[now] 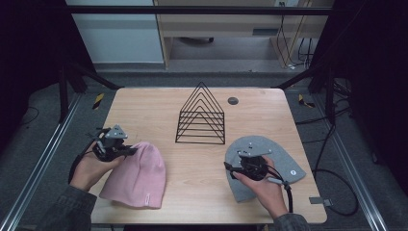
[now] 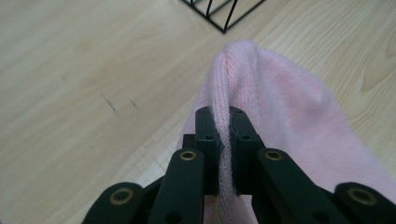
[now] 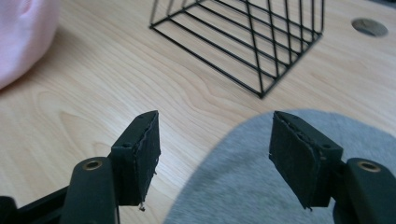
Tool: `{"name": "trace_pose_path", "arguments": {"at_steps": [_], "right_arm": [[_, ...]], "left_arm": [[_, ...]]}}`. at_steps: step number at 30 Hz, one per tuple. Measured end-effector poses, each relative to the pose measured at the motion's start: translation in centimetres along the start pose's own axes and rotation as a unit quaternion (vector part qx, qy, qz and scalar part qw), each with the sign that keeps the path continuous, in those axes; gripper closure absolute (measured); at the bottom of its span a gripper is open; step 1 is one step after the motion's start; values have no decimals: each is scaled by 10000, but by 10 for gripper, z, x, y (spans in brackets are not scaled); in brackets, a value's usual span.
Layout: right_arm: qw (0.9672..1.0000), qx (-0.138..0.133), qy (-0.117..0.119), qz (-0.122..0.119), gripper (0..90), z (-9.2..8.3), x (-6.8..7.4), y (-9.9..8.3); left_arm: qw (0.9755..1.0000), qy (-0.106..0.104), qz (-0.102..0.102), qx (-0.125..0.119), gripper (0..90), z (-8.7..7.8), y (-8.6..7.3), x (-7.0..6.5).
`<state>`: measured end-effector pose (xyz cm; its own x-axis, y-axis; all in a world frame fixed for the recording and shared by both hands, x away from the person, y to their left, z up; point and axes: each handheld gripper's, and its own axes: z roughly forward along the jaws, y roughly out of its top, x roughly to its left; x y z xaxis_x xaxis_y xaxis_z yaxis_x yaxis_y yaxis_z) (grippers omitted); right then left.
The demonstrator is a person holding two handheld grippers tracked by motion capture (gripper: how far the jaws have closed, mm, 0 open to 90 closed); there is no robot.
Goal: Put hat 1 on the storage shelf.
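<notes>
Your left claw (image 2: 223, 135) has pinched the pink beanie (image 1: 137, 174) left of the wire rack (image 1: 201, 115); your right claw (image 3: 215, 158) gapes over the untouched grey beanie (image 1: 279, 159).

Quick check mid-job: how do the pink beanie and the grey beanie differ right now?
The pink beanie is pinched in a raised fold by the shut left claw; the grey beanie lies flat, with the open right claw above it, not gripping. The pink one sits at the table's left, the grey at its right. Both are knit caps resting on the wood.
</notes>
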<state>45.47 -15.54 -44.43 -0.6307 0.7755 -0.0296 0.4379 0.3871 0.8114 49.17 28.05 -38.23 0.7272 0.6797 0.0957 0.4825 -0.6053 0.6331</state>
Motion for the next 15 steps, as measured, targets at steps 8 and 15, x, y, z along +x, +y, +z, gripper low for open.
{"name": "trace_pose_path", "arguments": {"at_steps": [8, 15], "right_arm": [[9988, 37, 352, -349, 346, 5, 31, 19], [9961, 28, 658, -586, 342, 19, 55, 39]], "left_arm": [[9985, 295, 399, -222, 842, -32, 35, -16], [9967, 441, 601, -316, 842, -44, 57, -22]]}}
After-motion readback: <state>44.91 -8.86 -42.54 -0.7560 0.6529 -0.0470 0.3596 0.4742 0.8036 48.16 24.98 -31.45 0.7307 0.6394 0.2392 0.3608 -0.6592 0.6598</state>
